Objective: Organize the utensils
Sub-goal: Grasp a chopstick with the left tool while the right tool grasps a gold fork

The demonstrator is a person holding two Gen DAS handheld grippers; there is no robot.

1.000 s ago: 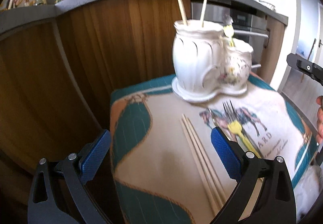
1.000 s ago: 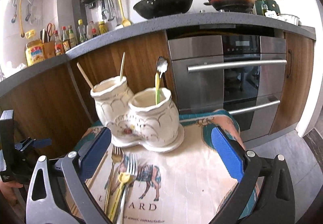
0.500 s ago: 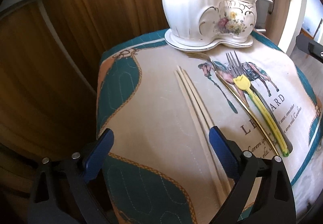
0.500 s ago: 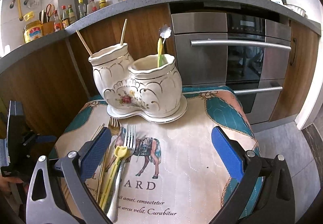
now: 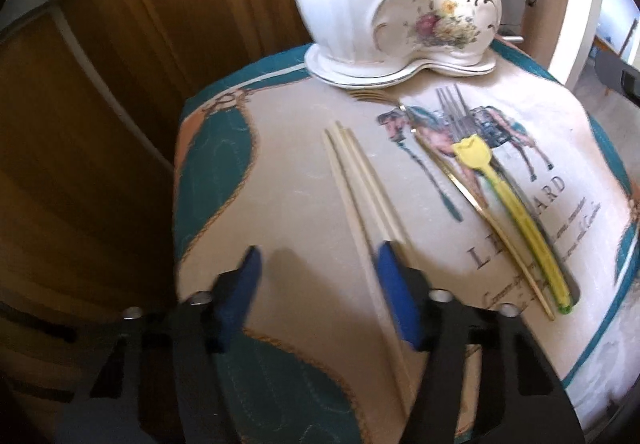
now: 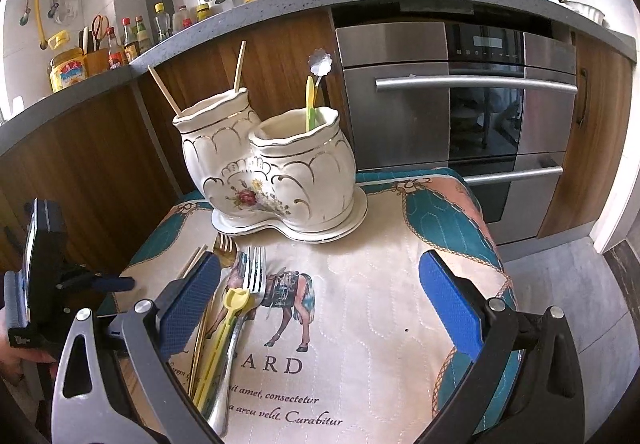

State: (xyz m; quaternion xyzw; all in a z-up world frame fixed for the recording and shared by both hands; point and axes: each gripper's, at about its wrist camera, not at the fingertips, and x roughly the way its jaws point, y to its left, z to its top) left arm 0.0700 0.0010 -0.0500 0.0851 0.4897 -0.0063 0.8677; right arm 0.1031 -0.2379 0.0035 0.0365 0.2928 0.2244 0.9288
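Left gripper (image 5: 316, 264) jaws just closing, still apart, straddling one pale wooden chopstick (image 5: 352, 200), pads not touching. Right gripper (image 6: 320, 284) jaws wide open, empty; white ceramic double utensil holder (image 6: 272, 172) straight ahead.

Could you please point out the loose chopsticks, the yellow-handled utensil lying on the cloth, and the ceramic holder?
Loose chopsticks (image 5: 360, 172), left wrist view, on the middle of their shafts.
Yellow-handled utensil (image 5: 520, 216), left wrist view, on its handle.
Ceramic holder (image 6: 280, 180), right wrist view, on its flowered front wall.
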